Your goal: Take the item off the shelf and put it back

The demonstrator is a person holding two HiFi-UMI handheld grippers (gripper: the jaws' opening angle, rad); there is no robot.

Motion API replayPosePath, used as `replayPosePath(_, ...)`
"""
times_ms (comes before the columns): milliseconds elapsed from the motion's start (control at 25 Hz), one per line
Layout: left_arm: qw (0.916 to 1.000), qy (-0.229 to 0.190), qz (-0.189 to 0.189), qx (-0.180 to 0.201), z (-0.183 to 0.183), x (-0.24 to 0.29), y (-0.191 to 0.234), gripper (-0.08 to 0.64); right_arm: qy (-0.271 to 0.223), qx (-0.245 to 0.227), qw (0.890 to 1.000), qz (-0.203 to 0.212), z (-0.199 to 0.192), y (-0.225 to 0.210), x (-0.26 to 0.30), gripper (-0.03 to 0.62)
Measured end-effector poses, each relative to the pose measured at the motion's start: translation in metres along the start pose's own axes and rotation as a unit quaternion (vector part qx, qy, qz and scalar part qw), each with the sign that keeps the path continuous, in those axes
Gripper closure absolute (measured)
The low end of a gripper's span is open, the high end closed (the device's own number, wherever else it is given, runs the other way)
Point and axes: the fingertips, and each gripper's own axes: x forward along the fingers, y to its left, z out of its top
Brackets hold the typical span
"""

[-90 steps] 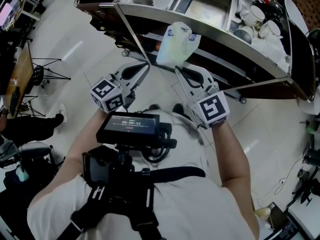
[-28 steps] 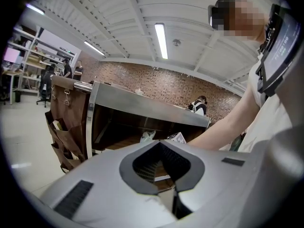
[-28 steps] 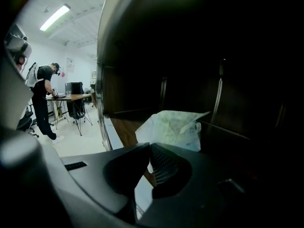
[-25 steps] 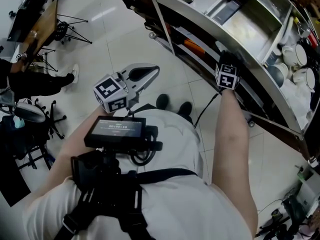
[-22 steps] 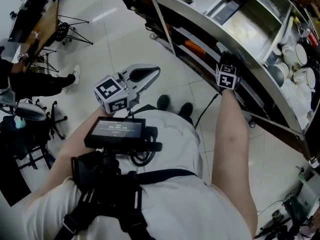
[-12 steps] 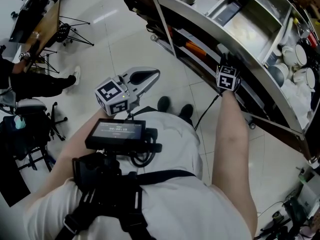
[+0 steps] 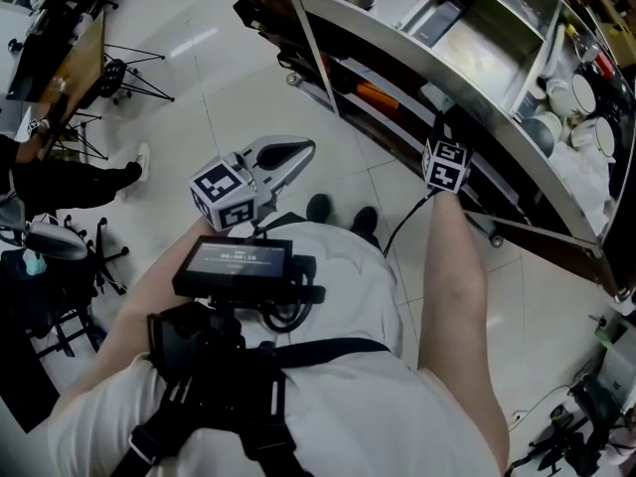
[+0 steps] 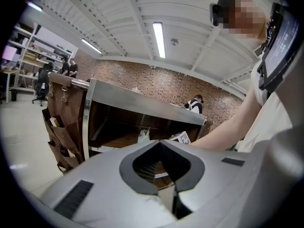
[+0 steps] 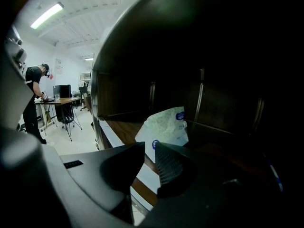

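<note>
White plastic bag (image 9: 166, 127) stands on the wooden shelf (image 9: 118, 126). Right gripper (image 9: 147, 148) just opened, nothing between its jaws; left gripper (image 8: 159, 143) clenched, empty. Looks finished.

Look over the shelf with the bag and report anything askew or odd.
Nothing stands out. The white printed plastic bag stands on the brown wooden shelf, nothing spilled. On the right hand-held gripper the jaws have just been opening and stand apart before it, not pressing it.
</note>
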Motion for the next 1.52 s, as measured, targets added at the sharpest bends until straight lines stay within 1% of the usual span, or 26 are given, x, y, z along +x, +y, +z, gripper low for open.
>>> replayPosePath(160, 0.9998, -0.001, -0.02, 0.007, 0.001, 0.007, -0.003, 0.549, -0.018, 0.018, 1.0, 0.011, 0.003, 0.011, -0.031, 0.52)
replayPosePath(200, 0.9997, -0.003, -0.024, 0.006, 0.003, 0.01, -0.004, 0.549, -0.024, 0.024, 0.999, 0.018, 0.005, 0.015, -0.039, 0.541)
replayPosePath(280, 0.9994, -0.008, -0.034, 0.005, 0.005, 0.014, -0.005, 0.549, -0.036, 0.029, 0.998, 0.039, 0.01, 0.026, -0.056, 0.584)
replayPosePath(400, 0.9988, -0.011, -0.048, 0.01, 0.008, 0.02, -0.007, 0.549, -0.056, 0.021, 0.995, 0.076, 0.026, 0.045, -0.082, 0.589)
replayPosePath(520, 0.9981, -0.01, -0.059, 0.015, 0.01, 0.027, -0.011, 0.549, -0.073, 0.015, 0.991, 0.111, 0.051, 0.064, -0.107, 0.589)
replayPosePath(680, 0.9969, -0.013, -0.075, 0.022, 0.014, 0.033, -0.018, 0.549, -0.104, 0.025, 0.981, 0.162, 0.092, 0.095, -0.146, 0.589)
replayPosePath(840, 0.9955, -0.016, -0.089, 0.027, 0.02, 0.039, -0.022, 0.549, -0.142, 0.028, 0.965, 0.218, 0.131, 0.126, -0.18, 0.591)
replayPosePath(960, 0.9946, -0.02, -0.097, 0.031, 0.024, 0.038, -0.026, 0.551, -0.169, 0.028, 0.954, 0.245, 0.157, 0.143, -0.203, 0.591)
replayPosePath(1080, 0.9938, -0.019, -0.103, 0.036, 0.027, 0.039, -0.028, 0.549, -0.182, 0.021, 0.947, 0.263, 0.174, 0.153, -0.219, 0.591)
replayPosePath(1200, 0.9935, -0.02, -0.106, 0.038, 0.029, 0.042, -0.027, 0.549, -0.187, 0.028, 0.944, 0.272, 0.184, 0.155, -0.225, 0.591)
replayPosePath(1520, 0.9932, -0.022, -0.107, 0.04, 0.033, 0.043, -0.028, 0.549, -0.183, 0.035, 0.943, 0.275, 0.182, 0.161, -0.223, 0.592)
